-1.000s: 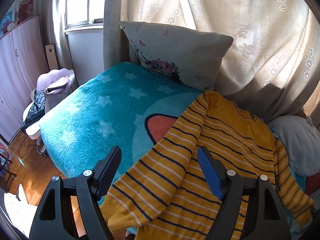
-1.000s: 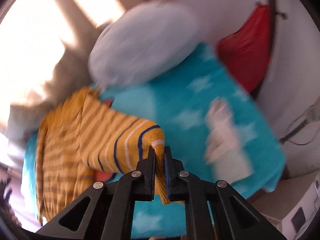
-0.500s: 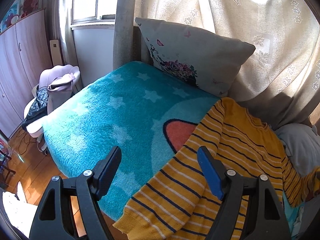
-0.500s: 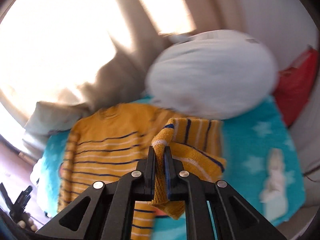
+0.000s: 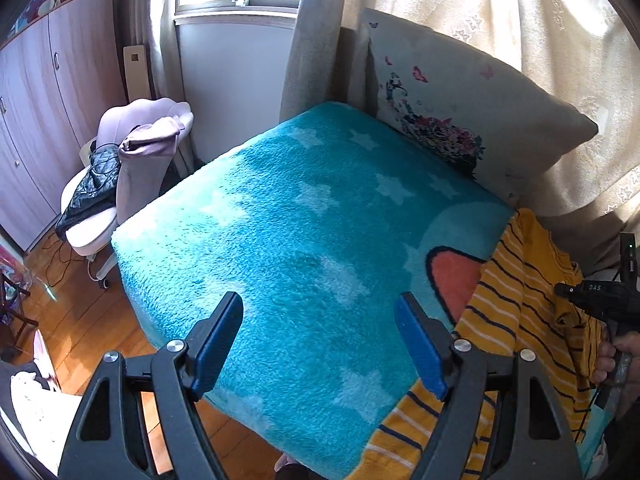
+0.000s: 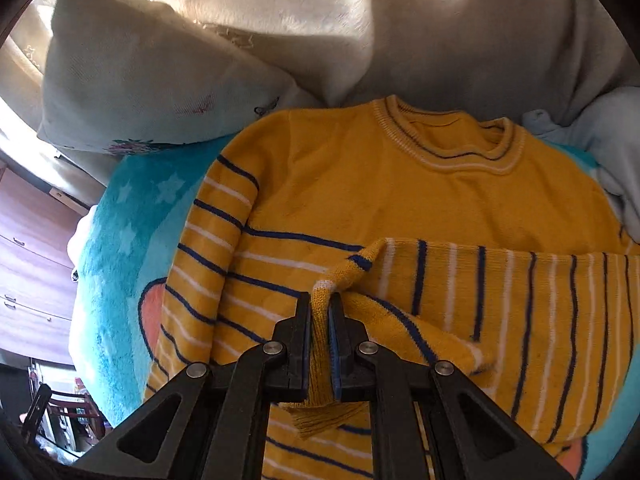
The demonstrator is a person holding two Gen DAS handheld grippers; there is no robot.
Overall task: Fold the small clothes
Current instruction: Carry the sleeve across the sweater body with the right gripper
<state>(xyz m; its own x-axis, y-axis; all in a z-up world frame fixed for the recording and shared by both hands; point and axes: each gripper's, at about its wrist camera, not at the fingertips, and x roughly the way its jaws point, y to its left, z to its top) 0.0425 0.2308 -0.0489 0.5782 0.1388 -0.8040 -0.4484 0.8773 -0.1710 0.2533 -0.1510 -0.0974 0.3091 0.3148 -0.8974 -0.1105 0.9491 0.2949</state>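
**Laying the sleeve across the sweater**

My right gripper (image 6: 320, 344) is clenched on the sleeve (image 6: 500, 300). The sweater (image 6: 400, 192) lies flat on the blanket (image 5: 300, 240). I should lay the cuff toward 9 o'clock, flat and unwrinkled. My left gripper (image 5: 320, 344) stays released, empty.

Black hand-held gripper (image 5: 320, 344), blue pads (image 5: 418, 352), apparently.

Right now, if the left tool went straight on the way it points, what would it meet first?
Most likely the teal blanket on the bed. The left tool is open with bare blanket between its fingers; the yellow striped sweater lies off to its right. Depth is uncertain.
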